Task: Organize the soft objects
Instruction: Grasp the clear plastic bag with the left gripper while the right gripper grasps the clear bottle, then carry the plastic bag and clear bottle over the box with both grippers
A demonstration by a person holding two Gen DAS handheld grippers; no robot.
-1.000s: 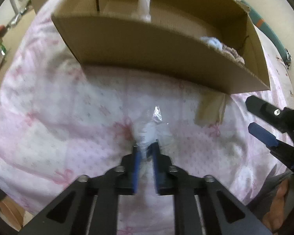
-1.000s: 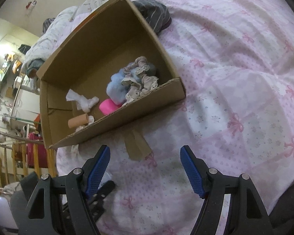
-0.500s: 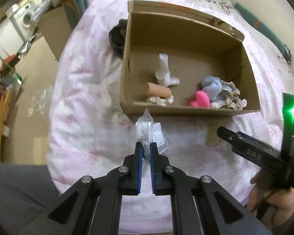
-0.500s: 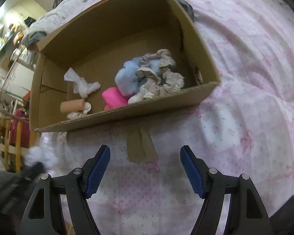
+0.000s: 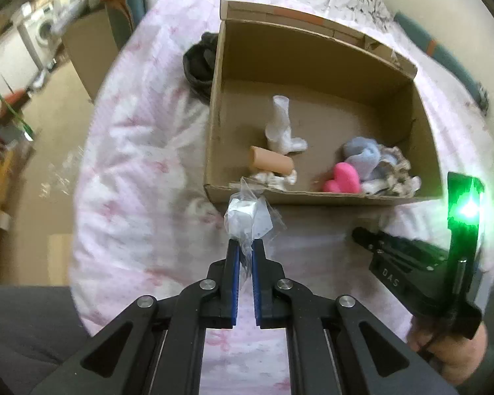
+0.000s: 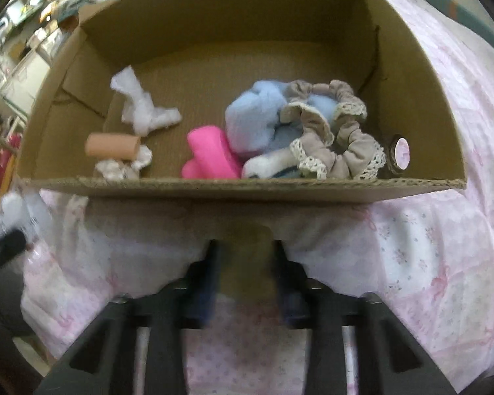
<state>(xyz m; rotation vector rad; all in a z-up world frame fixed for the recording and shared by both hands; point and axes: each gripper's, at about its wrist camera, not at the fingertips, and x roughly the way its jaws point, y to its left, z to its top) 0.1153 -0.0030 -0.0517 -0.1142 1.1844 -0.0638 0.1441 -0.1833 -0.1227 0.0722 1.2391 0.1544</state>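
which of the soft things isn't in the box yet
The clear plastic packet, pinched in the left gripper just outside the cardboard box; all others lie inside.

Left gripper (image 5: 243,253): clear plastic packet (image 5: 247,219) clamped in its jaws, now lifted off the pink bedspread (image 5: 141,151) where it lay a second ago and held in the air just before the cardboard box (image 5: 313,197); the box interior is now in its view.

Right gripper (image 6: 247,263): jaws have just been closing, astride the cardboard flap (image 6: 247,247) under the box's near wall, nearer the box than before.
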